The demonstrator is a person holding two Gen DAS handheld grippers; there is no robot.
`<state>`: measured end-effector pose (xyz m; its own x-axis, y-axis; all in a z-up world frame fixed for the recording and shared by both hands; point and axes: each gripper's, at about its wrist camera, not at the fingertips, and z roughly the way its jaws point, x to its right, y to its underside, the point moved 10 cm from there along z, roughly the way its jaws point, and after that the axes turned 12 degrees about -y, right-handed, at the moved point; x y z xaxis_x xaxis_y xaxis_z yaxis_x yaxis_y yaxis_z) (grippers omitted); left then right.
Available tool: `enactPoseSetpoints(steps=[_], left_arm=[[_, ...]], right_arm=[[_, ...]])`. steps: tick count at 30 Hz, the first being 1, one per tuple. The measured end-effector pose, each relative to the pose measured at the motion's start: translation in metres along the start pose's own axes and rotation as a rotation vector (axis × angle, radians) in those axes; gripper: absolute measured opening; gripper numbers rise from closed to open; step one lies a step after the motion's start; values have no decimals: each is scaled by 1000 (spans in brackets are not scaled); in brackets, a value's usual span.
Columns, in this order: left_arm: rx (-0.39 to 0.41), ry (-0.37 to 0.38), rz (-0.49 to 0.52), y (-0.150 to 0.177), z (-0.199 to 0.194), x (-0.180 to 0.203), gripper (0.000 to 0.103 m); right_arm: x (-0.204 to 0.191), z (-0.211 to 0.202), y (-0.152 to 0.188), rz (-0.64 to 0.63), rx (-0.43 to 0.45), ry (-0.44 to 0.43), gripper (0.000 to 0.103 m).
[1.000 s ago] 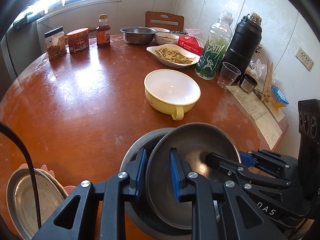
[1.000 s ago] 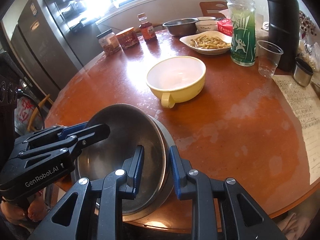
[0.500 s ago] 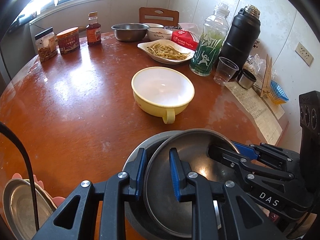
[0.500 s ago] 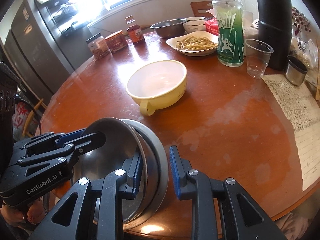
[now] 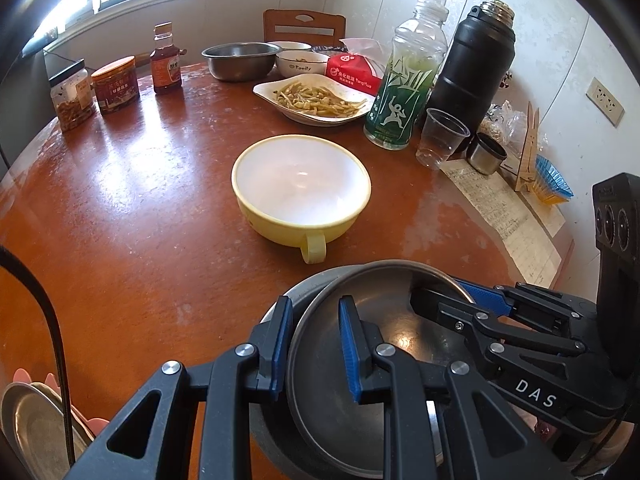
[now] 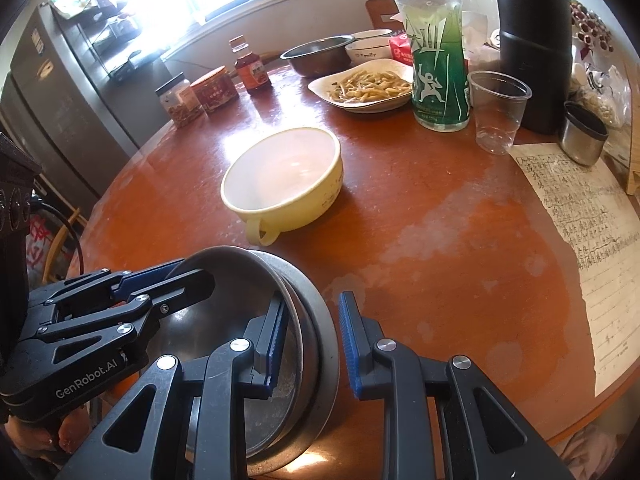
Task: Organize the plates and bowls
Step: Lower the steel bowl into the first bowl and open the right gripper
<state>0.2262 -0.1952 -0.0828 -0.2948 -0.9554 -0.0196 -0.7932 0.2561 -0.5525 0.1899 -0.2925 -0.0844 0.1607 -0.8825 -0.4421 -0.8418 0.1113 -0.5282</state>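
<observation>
Both hand-held grippers, left and right, pinch the stacked steel bowls' rims. They read "GenRobot.AI" and "DAS"; at 12 o'clock, a white bowl says "Family".

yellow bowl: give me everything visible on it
The yellow bowl is pale yellow outside and white inside, glossy like glazed ceramic or enamel, with one loop handle at the rim pointing toward the cameras. It is empty, upright and alone mid-table, touching only the tabletop. The steel bowls in the grippers sit apart from it, nearer the cameras.
</observation>
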Motion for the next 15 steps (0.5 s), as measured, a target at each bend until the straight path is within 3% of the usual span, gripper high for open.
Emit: enactPoseSetpoints(steps=[15], left_arm=[[-6,-10,49,8,-10,-3,24]], right_arm=[[-9,4,-10,-24,-10,3,28]])
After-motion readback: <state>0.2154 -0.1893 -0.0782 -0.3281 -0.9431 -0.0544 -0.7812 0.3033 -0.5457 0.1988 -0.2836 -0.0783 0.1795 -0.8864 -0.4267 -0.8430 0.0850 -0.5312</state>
